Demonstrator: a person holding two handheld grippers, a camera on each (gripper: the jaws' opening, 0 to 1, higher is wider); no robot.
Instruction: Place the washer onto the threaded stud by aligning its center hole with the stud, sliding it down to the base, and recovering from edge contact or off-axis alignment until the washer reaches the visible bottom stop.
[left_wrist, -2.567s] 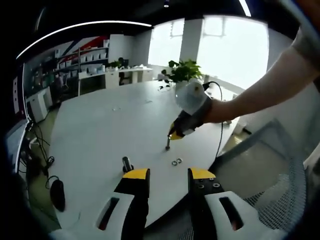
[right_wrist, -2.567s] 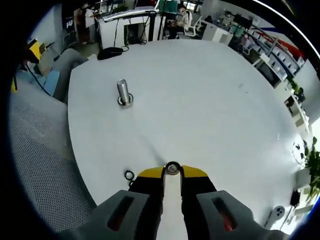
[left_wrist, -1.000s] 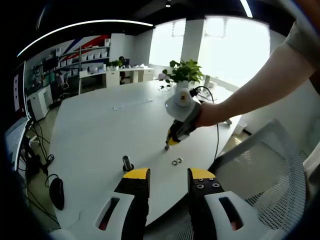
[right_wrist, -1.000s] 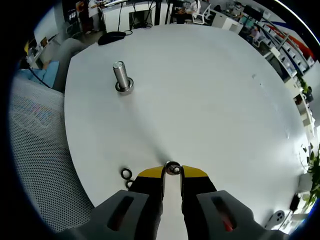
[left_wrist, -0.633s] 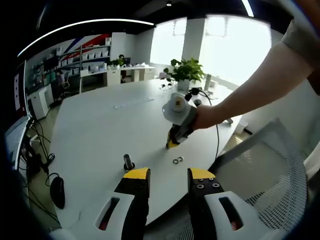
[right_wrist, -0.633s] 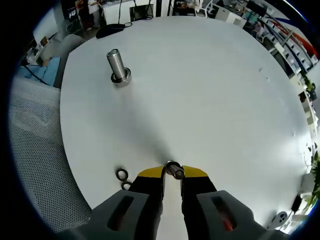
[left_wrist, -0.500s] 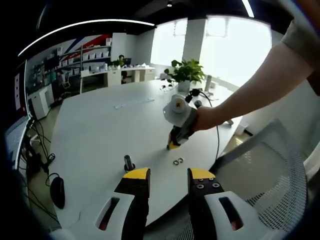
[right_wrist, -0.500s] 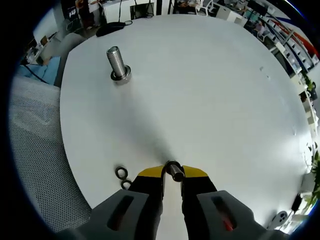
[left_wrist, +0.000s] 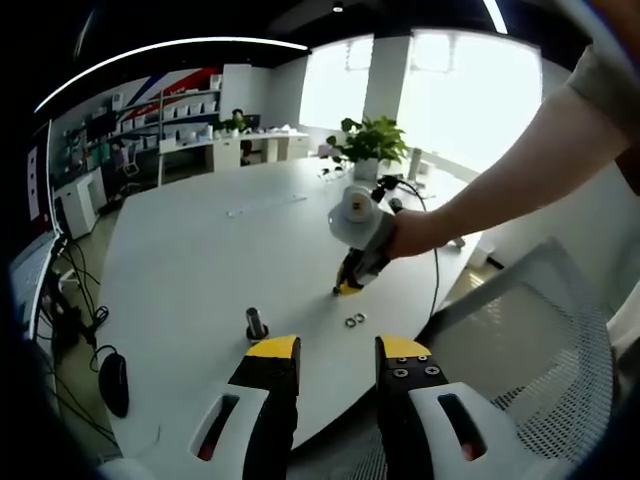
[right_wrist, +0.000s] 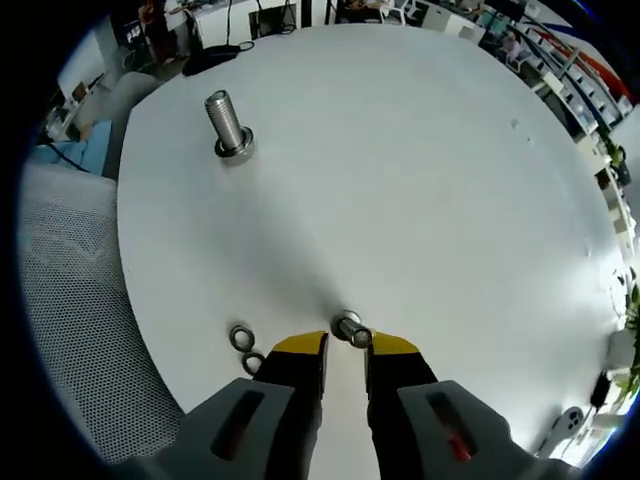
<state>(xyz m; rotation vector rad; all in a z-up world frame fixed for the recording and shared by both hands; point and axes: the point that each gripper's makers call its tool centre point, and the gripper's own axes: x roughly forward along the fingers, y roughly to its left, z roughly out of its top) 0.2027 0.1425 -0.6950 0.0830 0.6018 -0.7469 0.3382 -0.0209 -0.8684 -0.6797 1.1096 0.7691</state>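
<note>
Left gripper view: the left gripper (left_wrist: 333, 352) is held low at 6 o'clock, jaws parted with a clear gap and nothing between them. A threaded stud (left_wrist: 256, 324) stands upright on the white surface (left_wrist: 190, 270), just beyond the jaw tips at 11 o'clock. The right gripper (left_wrist: 349, 288), carried by a person's hand (left_wrist: 408, 233), is seen at 1 o'clock, tips down at the surface; two loose washers (left_wrist: 354, 321) lie just beside it.

Right gripper view: the right gripper (right_wrist: 343, 347) has its jaws slightly apart. A small metal piece (right_wrist: 349, 328), apparently a short stud with a washer on it, sits just past the tips; whether it is gripped cannot be told. A spare washer pair (right_wrist: 245, 345) lies at 8 o'clock of the tips. A taller stud (right_wrist: 224, 123) with a ring at its base stands well apart at 11 o'clock.

Handling, judged: a washer is thin, stiff, light and slick; its outer edge should be pinched, hole left free.
</note>
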